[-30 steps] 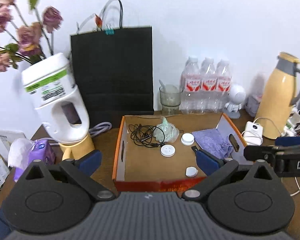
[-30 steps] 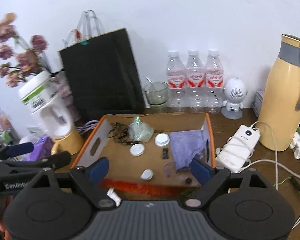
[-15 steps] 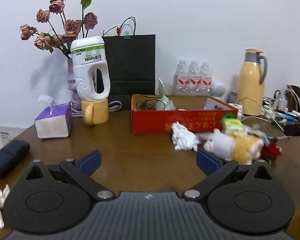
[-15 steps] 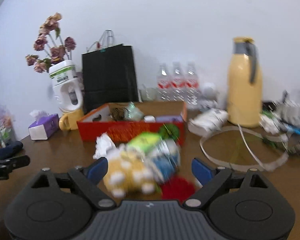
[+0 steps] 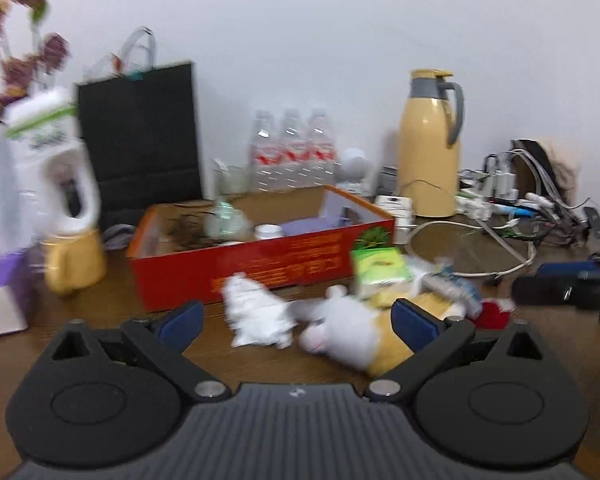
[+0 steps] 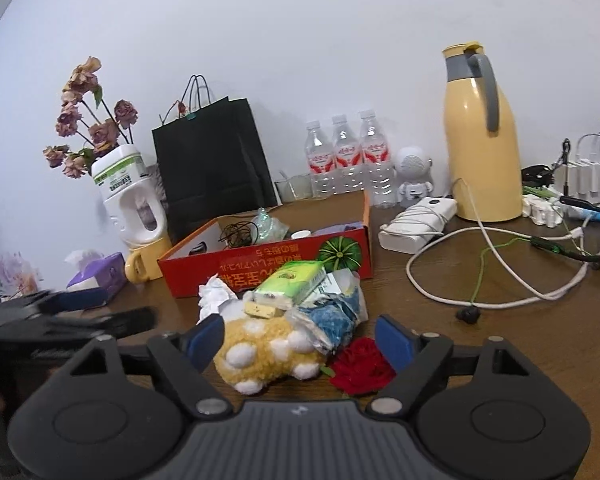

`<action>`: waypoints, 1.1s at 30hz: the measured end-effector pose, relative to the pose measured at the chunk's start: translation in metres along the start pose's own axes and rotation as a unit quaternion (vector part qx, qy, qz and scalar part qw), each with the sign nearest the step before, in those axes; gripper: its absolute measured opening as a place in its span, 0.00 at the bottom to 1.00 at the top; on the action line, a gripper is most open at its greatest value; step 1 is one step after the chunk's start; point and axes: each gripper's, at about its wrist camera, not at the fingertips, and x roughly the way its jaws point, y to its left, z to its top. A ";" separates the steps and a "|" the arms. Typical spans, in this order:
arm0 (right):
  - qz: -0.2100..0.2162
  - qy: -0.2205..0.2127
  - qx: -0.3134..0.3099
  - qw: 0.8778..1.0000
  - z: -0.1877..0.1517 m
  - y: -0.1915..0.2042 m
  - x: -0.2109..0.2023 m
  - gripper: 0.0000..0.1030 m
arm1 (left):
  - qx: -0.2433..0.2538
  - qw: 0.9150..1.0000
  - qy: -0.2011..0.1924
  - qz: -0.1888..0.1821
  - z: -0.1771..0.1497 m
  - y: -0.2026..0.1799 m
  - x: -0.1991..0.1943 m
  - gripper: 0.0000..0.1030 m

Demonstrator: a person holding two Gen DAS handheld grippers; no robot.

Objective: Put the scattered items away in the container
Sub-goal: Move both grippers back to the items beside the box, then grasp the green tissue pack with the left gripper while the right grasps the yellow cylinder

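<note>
right wrist: tool [image 6: 300,340] astride plush toy [image 6: 268,356]

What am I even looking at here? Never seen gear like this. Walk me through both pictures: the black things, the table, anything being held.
No robot here: a person holds a two-finger gripper in each hand, each with a wide-angle camera looking along its fingers. The black shape at the bottom of each picture is that tool. The left gripper is open and holds nothing. The right gripper has just been closing a little around a yellow plush toy, but its pads do not press on it yet. On the wooden table in front of the red box lie crumpled paper, a green packet and a red flower. The box already holds some small things. The left view is blurred.
</note>
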 end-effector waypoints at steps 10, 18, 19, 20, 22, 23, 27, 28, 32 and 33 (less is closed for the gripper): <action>0.050 0.029 -0.021 0.998 0.014 0.017 0.052 0.67 | -0.036 0.999 0.010 0.019 0.020 0.026 0.043 0.96; 0.001 0.070 -0.006 0.997 0.017 0.034 0.107 0.49 | -0.033 0.999 -0.005 0.037 0.023 0.036 0.051 0.96; -0.011 0.072 -0.006 0.997 0.014 0.036 0.111 0.42 | -0.018 0.999 -0.008 0.039 0.023 0.033 0.054 0.96; -0.020 0.075 -0.009 0.997 0.012 0.039 0.115 0.31 | -0.005 0.999 -0.011 0.041 0.024 0.030 0.056 0.96; -0.035 0.071 -0.026 0.997 0.008 0.044 0.117 0.31 | 0.015 0.999 -0.014 0.040 0.027 0.026 0.063 0.96; -0.038 0.068 -0.029 0.997 0.006 0.046 0.116 0.31 | 0.019 0.999 -0.014 0.037 0.028 0.025 0.066 0.96; -0.011 0.053 -0.009 0.999 0.009 0.038 0.104 0.31 | 0.022 1.000 0.011 -0.016 0.039 0.022 0.086 0.96; -0.009 0.046 -0.007 0.999 0.012 0.035 0.099 0.31 | 0.025 0.999 0.018 -0.035 0.042 0.019 0.091 0.96; -0.004 -0.007 0.016 1.000 0.015 0.014 0.069 0.30 | 0.034 0.994 0.060 -0.090 0.048 0.005 0.115 0.97; -0.009 -0.022 0.026 0.999 0.014 0.007 0.060 0.30 | 0.032 0.992 0.069 -0.098 0.049 0.001 0.122 0.97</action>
